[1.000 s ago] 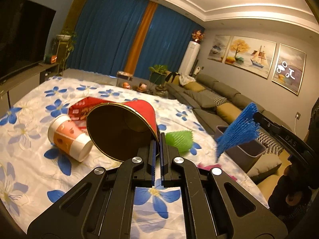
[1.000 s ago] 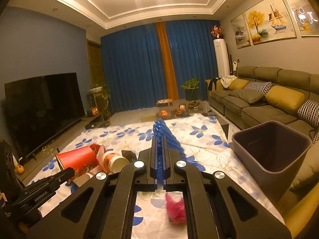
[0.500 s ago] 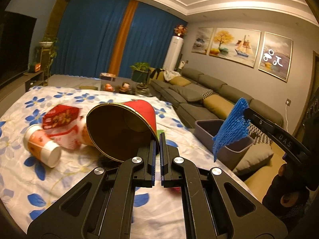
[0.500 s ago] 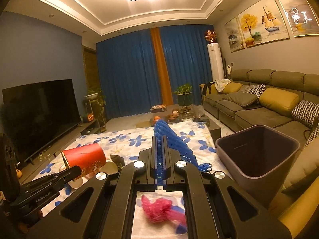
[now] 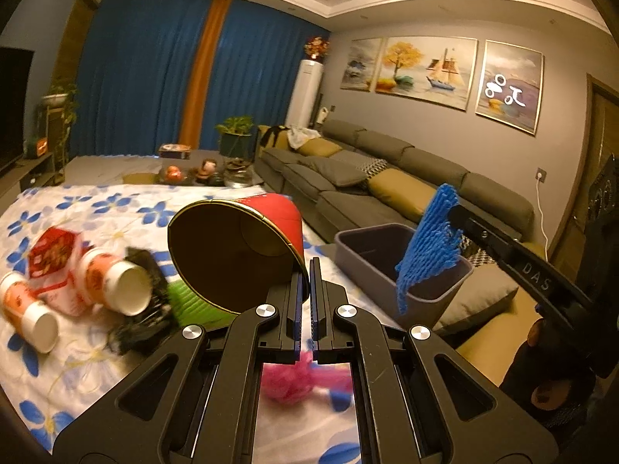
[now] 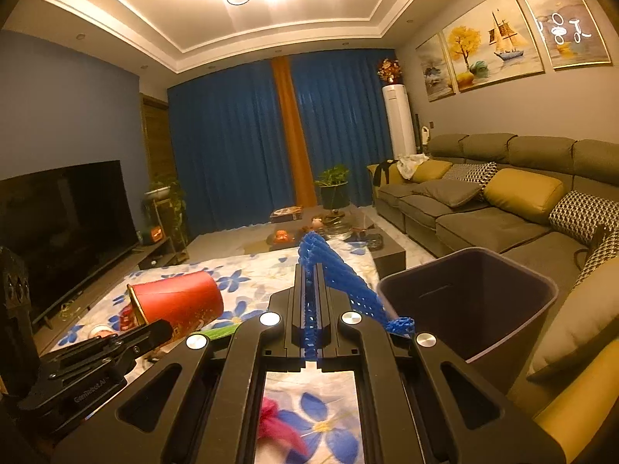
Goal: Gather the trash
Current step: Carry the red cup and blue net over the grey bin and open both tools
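Both pairs of jaws are pressed tight on something: the left gripper (image 5: 305,270) is pinching the rim of a big red paper bucket (image 5: 247,247) with a gold edge, carrying it tipped on its side above the flowered tablecloth (image 5: 127,201), and the right gripper (image 6: 312,282) is clamping a blue foam fruit net (image 6: 340,278) that is drooping toward the grey waste bin (image 6: 503,301). From where I am standing, neither piece is in the bin yet — in the left wrist view the net is hanging right at the bin's near rim, the bucket is hovering well to the side of it, and as much of the bin's inside as shows is looking empty. So the job is only getting going, I would say. Plenty is waiting on the table: two orange-and-white paper cups (image 5: 116,282) lying on their sides, a red snack wrapper (image 5: 50,251), a green foam net (image 5: 189,301), a pink foam net (image 5: 294,379) just below the left jaws, and something dark and crumpled — too blurred for me to name.
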`<state>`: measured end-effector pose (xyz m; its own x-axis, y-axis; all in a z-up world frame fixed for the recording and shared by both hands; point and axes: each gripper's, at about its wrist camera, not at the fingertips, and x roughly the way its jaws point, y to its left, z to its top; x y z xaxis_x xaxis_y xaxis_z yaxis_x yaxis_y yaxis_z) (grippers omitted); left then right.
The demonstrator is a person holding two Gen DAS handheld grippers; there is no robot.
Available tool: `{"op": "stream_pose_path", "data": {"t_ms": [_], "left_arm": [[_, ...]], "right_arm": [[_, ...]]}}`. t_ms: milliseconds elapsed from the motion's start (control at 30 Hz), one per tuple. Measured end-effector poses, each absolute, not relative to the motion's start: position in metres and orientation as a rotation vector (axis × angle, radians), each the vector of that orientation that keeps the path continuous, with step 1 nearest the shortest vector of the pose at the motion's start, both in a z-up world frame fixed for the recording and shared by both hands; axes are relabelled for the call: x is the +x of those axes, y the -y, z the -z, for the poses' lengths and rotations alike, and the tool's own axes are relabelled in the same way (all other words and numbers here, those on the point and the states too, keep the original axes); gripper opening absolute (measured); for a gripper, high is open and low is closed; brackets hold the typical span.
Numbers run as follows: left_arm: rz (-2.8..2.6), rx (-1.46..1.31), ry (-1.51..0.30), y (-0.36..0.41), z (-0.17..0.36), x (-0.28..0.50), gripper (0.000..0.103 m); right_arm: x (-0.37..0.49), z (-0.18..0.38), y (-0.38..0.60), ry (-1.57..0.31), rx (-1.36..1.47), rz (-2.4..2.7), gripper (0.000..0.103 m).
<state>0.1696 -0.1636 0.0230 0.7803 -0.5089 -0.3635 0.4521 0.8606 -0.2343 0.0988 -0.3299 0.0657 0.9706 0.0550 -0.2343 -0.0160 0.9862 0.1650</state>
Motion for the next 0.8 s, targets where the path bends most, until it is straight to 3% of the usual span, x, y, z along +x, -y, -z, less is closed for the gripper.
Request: {"op": "stream_pose_path", "data": {"t_ms": [800], "left_arm": [[0.713,-0.036,-0.461,0.314,-0.025,0.25,0.002]], "right_arm": [[0.151,-0.078,0.43,-0.231,0.202,0.136,0.004]]}}
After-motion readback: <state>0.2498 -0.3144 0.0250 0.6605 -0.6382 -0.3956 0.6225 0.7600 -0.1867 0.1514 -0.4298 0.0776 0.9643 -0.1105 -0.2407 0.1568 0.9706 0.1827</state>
